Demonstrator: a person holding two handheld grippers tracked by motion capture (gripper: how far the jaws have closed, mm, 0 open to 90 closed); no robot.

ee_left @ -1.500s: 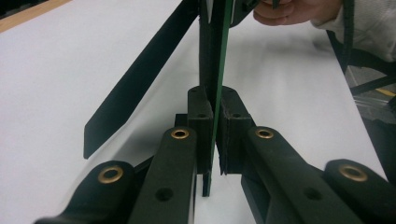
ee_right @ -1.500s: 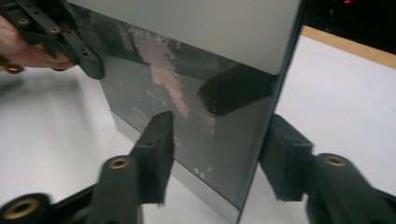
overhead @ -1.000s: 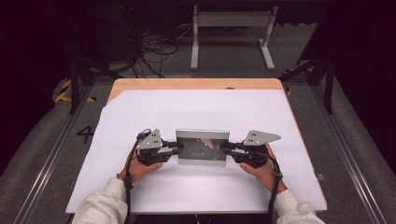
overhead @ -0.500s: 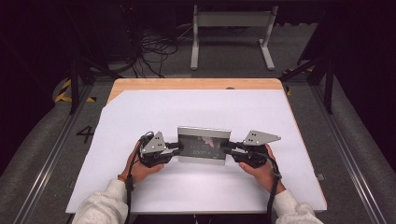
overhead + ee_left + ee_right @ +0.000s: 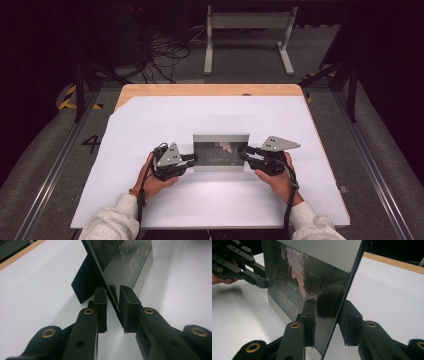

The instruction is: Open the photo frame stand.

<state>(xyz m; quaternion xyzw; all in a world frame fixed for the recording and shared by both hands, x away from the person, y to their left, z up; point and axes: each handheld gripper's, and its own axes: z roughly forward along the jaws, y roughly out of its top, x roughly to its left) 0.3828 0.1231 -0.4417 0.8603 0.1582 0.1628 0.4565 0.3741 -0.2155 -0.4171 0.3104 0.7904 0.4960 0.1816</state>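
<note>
A picture frame (image 5: 220, 150) with a dark glossy photo stands on the white sheet (image 5: 150, 125), held up between both hands. My left gripper (image 5: 192, 159) is at its left edge. In the left gripper view the jaws (image 5: 113, 293) have just been closing, and they pinch the frame's thin edge (image 5: 125, 262) beside its black back stand (image 5: 85, 282). My right gripper (image 5: 244, 152) is at the right edge. Its jaws (image 5: 327, 307) have just been opening, one pad before the glass (image 5: 312, 272) and one behind, apart from it. The left gripper (image 5: 259, 281) shows across the frame.
The white sheet covers a wooden table whose far edge (image 5: 210, 90) shows bare. Beyond it on the floor stand a grey metal stand (image 5: 247, 30) and loose cables (image 5: 160, 50). Rails (image 5: 50, 170) run along both sides of the table.
The frame's top has risen, so it stands more upright. The left gripper has shifted slightly right, closer to the frame's edge. The right hand has kept its place.
</note>
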